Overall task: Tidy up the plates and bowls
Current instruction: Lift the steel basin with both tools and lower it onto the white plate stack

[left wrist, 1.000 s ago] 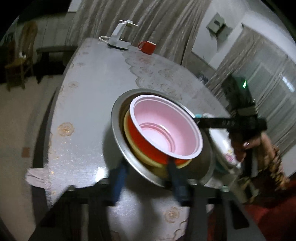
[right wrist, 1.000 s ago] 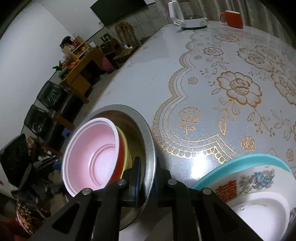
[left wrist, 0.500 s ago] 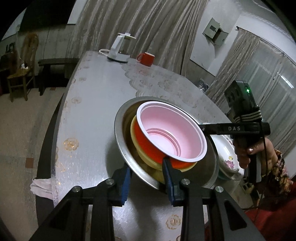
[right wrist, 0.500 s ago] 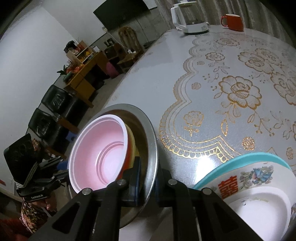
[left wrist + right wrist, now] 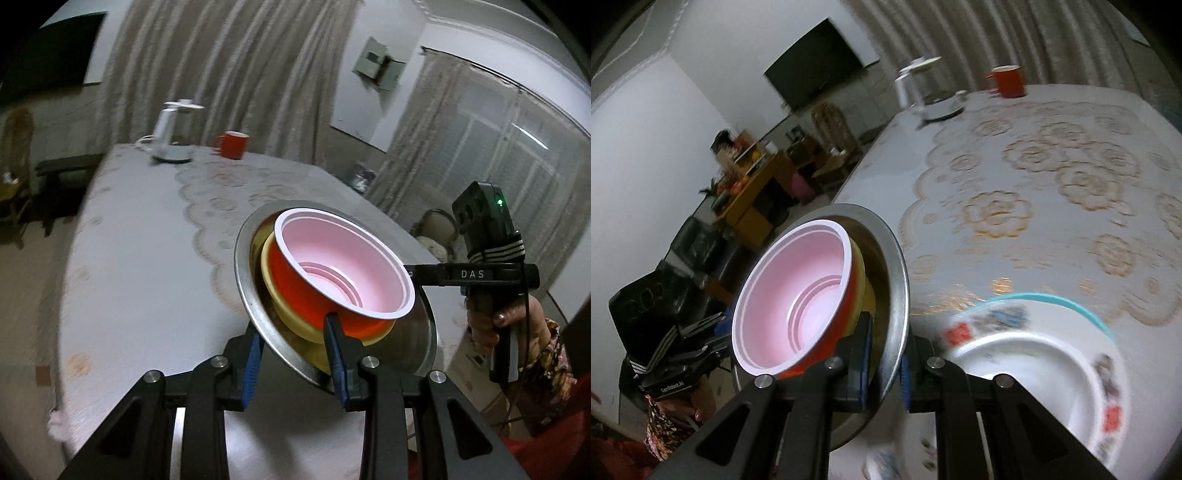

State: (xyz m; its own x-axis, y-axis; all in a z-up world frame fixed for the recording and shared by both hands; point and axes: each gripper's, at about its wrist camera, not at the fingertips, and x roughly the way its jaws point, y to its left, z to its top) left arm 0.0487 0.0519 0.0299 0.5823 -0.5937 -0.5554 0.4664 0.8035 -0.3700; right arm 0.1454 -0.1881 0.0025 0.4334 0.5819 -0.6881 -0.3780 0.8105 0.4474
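We are gripping the steel basin [image 5: 245, 280] by its rim from opposite sides: left gripper [image 5: 295, 354] and right gripper [image 5: 884, 360] are both clamping it. The pink bowl [image 5: 343, 266] is sitting nested in a yellow bowl [image 5: 271, 284] inside the basin. Just right of the basin, the teal-rimmed plate [image 5: 1052, 354] is lying nearer our right gripper.

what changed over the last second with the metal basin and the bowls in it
The metal basin has been lifted off the table and tilted, both tongs gripping its rim: left tongs on the near edge, which closed in as the lift began, right tongs on the opposite one. The pink bowl and yellow bowl stay nested inside. The flowered plate stays on the table.
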